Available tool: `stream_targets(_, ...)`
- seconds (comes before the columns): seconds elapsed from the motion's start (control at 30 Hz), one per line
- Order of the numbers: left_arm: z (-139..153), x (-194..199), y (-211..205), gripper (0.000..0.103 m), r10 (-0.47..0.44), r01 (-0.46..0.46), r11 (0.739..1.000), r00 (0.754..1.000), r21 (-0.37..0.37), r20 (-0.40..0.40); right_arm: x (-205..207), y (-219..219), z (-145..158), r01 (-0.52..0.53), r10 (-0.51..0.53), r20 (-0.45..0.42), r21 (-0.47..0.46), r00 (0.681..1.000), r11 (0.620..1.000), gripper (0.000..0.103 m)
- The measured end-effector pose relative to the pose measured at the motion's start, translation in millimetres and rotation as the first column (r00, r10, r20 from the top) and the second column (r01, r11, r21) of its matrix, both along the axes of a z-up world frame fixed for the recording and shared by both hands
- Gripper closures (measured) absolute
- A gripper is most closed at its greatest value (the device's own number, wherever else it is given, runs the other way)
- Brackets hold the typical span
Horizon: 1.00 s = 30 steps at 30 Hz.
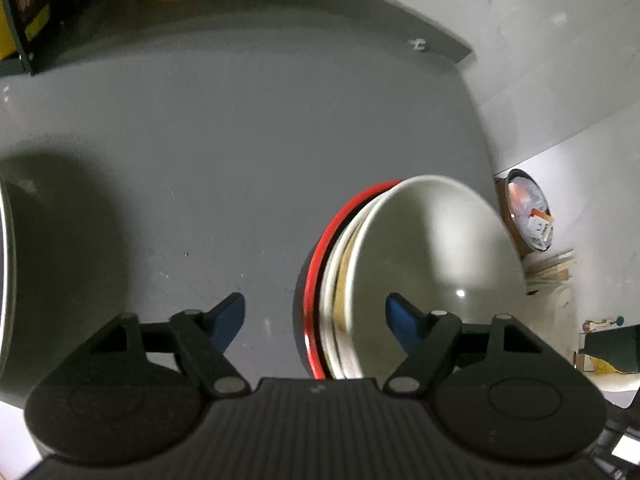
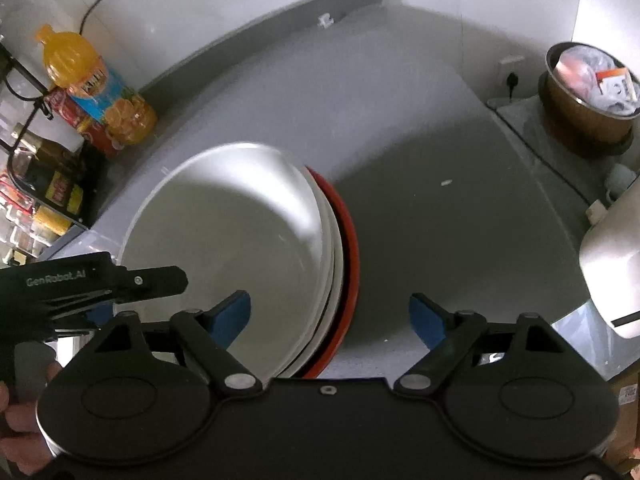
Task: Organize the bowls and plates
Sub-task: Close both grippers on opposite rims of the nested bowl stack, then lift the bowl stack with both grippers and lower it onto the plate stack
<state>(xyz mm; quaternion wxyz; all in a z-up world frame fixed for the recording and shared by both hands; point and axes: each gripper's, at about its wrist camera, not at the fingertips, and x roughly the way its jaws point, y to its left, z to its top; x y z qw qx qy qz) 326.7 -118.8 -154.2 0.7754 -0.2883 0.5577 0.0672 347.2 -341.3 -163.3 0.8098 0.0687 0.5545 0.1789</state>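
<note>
Nearest the left wrist lens, the black left gripper with blue-padded fingers [image 1: 315,316] stands spread wide, nothing between its pads; the stack's left edge sits in the gap and the right pad overlaps the white bowl's inside. The stack of dishes [image 1: 340,280] rests on the grey tabletop [image 1: 220,160] — a glossy white bowl [image 1: 436,248] on top, white plates under it, a red-rimmed dish [image 1: 316,272] at the bottom.

The black right gripper with blue-padded fingers [image 2: 330,316] is likewise spread and empty, the stack's right edge between its fingers. Only the right wrist view shows the left tool's black body from the side and a hand [image 2: 16,432] gripping it, plus an orange juice bottle [image 2: 96,88] by the wall. A round bin full of rubbish [image 2: 588,92] appears in both views, clearer in the right one.
</note>
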Motion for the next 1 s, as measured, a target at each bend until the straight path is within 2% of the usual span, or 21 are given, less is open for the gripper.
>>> stream_targets(0.07, -6.7, -0.1, 0.1, 0.034, 0.011, -0.011, 1.0, 1.0, -0.012, -0.011, 1.4, 1.4, -6.0, 0.008, -0.008, -0.015, 0.005, 1.0, 1.0, 0.032)
stream_targets(0.1, -10.6, -0.8, 1.7, 0.039, 0.017, -0.018, 1.0, 1.0, -0.022, -0.016, 2.3, 1.8, -8.1, 0.014, -0.014, -0.021, 0.008, 1.0, 1.0, 0.039)
stream_targets(0.17, -18.9, -2.3, 3.0, 0.052, 0.036, -0.038, 0.999, 0.999, -0.039, -0.031, 3.8, 2.0, -13.2, 0.025, -0.024, -0.038, 0.014, 0.999, 1.0, 0.045)
stream_targets(0.23, -25.7, -5.5, 6.9, 0.057, 0.061, -0.063, 0.995, 0.998, -0.083, -0.031, 3.9, 2.5, -17.7, 0.034, -0.033, -0.052, 0.022, 0.998, 0.999, 0.054)
stream_targets(0.27, -27.9, -6.6, 7.9, 0.062, 0.066, -0.069, 0.992, 0.997, -0.109, -0.027, 4.4, 2.8, -19.5, 0.033, -0.031, -0.054, 0.037, 0.998, 0.999, 0.062)
stream_targets(0.37, -28.8, -7.5, 6.3, 0.073, 0.068, -0.072, 0.988, 0.997, -0.14, -0.03, 3.2, 4.5, -19.4, 0.036, -0.035, -0.048, 0.035, 0.998, 0.999, 0.066)
stream_targets(0.43, -27.0, -7.7, 5.5, 0.073, 0.077, -0.082, 0.988, 0.996, -0.134, -0.038, 3.6, 4.6, -19.3, 0.038, -0.036, -0.048, 0.028, 0.998, 0.999, 0.069)
stream_targets(0.53, -23.7, -7.3, 5.8, 0.073, 0.068, -0.073, 0.99, 0.997, -0.124, -0.04, 8.2, -0.3, -17.3, 0.061, -0.055, -0.095, 0.058, 0.994, 0.996, 0.072)
stream_targets(0.6, -22.0, -9.3, 8.2, 0.073, 0.066, -0.071, 0.987, 0.997, -0.143, -0.036, 6.2, -0.9, -13.8, 0.047, -0.043, -0.073, 0.05, 0.996, 0.998, 0.072)
stream_targets(0.8, -11.5, -15.4, 12.8, 0.073, 0.064, -0.066, 0.99, 0.998, -0.127, -0.017, -4.6, 6.1, -4.9, 0.035, -0.032, -0.056, 0.054, 0.998, 0.998, 0.072)
stream_targets(1.0, -0.3, -31.7, 40.4, 0.072, 0.082, -0.08, 0.99, 0.997, -0.119, 0.008, -17.7, 32.0, 5.8, -0.012, 0.014, -0.027, 0.08, 1.0, 0.997, 0.072)
